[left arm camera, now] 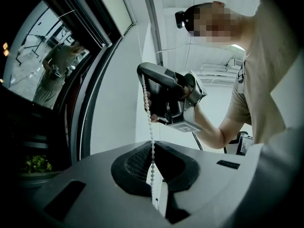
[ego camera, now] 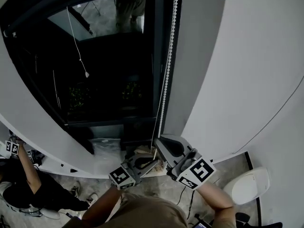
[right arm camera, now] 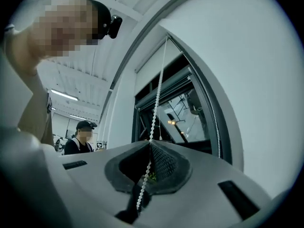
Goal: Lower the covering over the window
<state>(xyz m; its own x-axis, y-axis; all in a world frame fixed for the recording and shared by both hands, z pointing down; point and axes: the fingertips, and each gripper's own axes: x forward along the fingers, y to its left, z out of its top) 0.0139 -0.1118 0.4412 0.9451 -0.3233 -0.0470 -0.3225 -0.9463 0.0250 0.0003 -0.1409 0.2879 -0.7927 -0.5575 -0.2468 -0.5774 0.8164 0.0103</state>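
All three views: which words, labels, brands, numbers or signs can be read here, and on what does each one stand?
No text can be read in any view.
Left cube, on the left gripper: black-and-white square markers only, no letters.
Right cube, on the right gripper: the same, no letters.
Dark patch on the left gripper's body: too small to read.
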